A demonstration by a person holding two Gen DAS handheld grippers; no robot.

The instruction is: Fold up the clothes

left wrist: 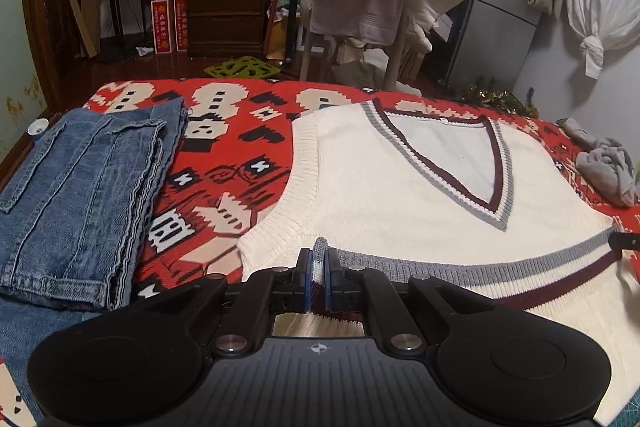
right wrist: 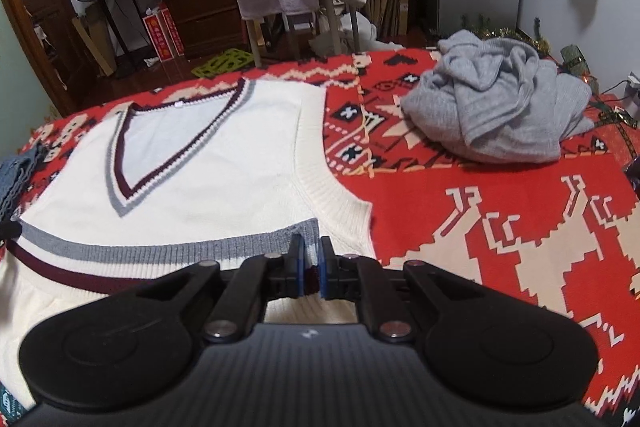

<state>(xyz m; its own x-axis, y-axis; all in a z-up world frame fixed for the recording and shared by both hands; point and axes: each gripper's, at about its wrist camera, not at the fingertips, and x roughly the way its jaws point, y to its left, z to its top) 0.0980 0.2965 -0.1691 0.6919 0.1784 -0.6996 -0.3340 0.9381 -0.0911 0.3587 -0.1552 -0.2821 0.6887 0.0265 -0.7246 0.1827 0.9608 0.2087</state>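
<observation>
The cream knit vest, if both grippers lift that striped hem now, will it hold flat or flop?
Likely floppy: the vest is soft ribbed knit, already creased over at the hem. The span between the left gripper and the right gripper would probably sag. It looks thick, so probably grippy rather than slippery.

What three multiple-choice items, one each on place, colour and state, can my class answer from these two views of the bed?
1. Where do the folded jeans lie?
A. left of the vest
B. on the vest
C. on the chair

2. What colour is the crumpled garment?
A. green
B. grey
C. black

3. How is the vest's hem held?
A. lying free
B. by one claw
C. by both claws

Answers: 1 A, denim lies left of the cream knit vest. 2 B, it is plainly grey. 3 C, the left claw and right claw are each shut on the striped hem.
</observation>
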